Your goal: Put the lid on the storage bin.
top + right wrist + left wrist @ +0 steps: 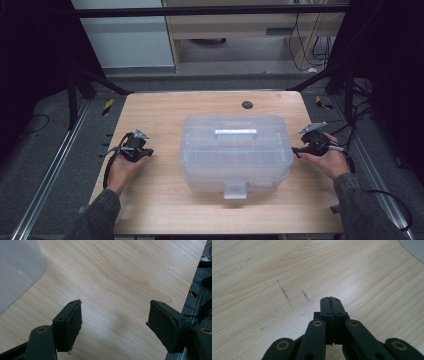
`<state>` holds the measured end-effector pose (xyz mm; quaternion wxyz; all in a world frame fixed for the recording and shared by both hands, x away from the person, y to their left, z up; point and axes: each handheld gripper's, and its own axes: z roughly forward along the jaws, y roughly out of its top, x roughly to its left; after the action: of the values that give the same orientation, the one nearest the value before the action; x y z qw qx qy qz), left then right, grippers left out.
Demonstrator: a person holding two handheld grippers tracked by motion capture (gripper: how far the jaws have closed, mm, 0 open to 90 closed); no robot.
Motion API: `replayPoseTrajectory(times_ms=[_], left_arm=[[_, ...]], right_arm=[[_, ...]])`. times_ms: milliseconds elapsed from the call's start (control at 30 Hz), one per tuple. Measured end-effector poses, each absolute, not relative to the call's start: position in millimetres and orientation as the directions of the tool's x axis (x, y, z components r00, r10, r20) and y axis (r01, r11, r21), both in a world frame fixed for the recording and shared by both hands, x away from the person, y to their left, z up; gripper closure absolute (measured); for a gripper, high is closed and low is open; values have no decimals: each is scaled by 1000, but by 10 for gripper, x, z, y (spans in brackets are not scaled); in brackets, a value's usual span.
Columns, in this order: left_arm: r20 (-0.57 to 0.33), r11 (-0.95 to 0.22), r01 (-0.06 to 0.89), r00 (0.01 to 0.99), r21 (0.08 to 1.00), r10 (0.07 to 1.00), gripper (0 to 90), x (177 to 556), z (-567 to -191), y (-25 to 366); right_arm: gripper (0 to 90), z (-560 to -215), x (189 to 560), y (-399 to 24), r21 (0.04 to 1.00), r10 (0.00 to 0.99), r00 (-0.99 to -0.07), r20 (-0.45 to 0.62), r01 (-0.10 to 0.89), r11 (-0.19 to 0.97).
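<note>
Clear plastic organiser box [235, 152] sits at the middle of my wooden table [160, 200], lid down, with a pale handle on top and its latch tab hanging over the front wall at six o'clock. From the box, my left gripper [148, 153] is at nine o'clock, well apart from it, and my right gripper [296, 150] is at three o'clock, just beside the box's right wall; I cannot tell whether it touches.

In the left gripper view my left gripper [330, 300] has its jaws pressed fully together with nothing between them, pointing at bare wood; a corner of the box [413, 247] shows at one o'clock.

In the right gripper view my right gripper [114, 315] has its jaws standing wide apart, with bare wood showing in the gap and nothing held. The rounded corner of the box [17, 270] lies at ten o'clock, and the table edge runs down the frame at three o'clock.
</note>
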<state>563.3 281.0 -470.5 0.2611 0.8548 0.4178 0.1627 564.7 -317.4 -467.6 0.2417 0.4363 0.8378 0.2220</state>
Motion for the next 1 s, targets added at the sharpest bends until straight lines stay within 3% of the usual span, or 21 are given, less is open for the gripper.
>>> replayPoseTrajectory(times_ms=[167,233,400,667,1000], left_arm=[[87,-501,620,573,605,815,895,5704,-4760,2771],[89,-475,621,548,624,832,848,5741,-4790,2777],[101,-378,637,427,671,899,408,5847,-4850,2838],[70,-309,629,375,713,924,267,5910,-4926,2910],[19,-272,627,379,730,925,90,5928,-5059,2893]], right_arm=[[274,-4724,5765,-3200,612,865,-465,-189,633,474],[274,-4743,5811,-3207,621,874,-451,-177,638,455],[247,-4818,5921,-3205,651,897,-417,-144,642,404],[210,-4918,5999,-3229,672,921,-378,-94,659,339],[110,-5063,5994,-3231,707,940,-342,2,665,240]])
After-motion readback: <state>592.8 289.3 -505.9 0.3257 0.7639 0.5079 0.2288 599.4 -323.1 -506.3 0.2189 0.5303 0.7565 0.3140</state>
